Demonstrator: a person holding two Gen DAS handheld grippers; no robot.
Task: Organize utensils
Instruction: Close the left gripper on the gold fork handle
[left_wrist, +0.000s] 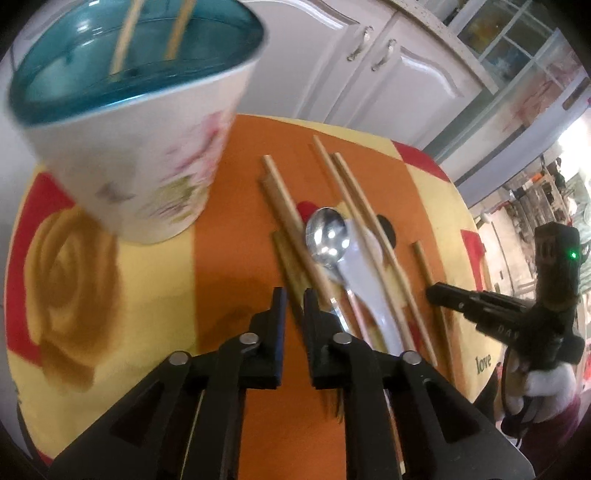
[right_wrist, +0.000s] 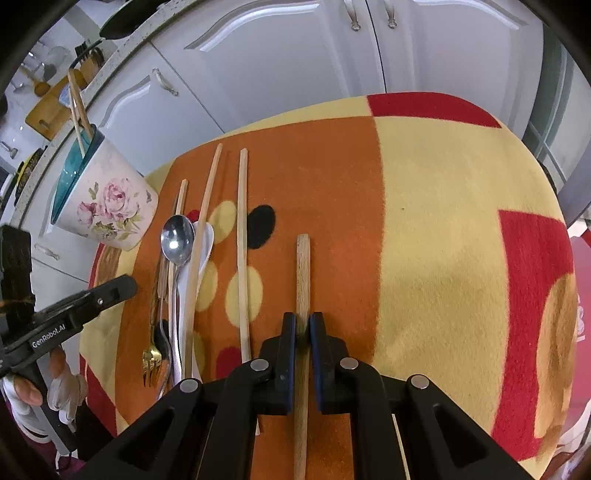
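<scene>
At the bottom centre of the right wrist view, the right tool (right_wrist: 303, 326) is closed narrow on a flat, pale wooden chopstick (right_wrist: 303, 273) that lies on the blanket-covered surface (right_wrist: 443, 221). The grip falls near the stick's middle, with the blunt end running up the frame beyond the pads. This stick should be light and stiff, and smooth enough to pivot or slide if pinched lightly. A hold near mid-length, as here, should keep it from drooping.

In the left wrist view, low and centre, the left tool (left_wrist: 294, 299) stands nearly closed. A thin wooden stick (left_wrist: 291, 266) shows in the gap between its tips, but blur hides whether the pads press on it.

Farther up the same frame lies the pile:
- a shiny steel spoon (left_wrist: 327, 236), hard, slippery and heavier at the bowl;
- a white ceramic soup spoon (left_wrist: 364, 273), probably brittle, best taken by its handle;
- several long bamboo chopsticks (left_wrist: 354, 206).

At the lower left of the right wrist view a small gold fork (right_wrist: 152, 356) lies beside them.

Farthest, at the upper left of the left wrist view, stands the white floral holder with a teal liner (left_wrist: 147, 158), two sticks already in it.
</scene>
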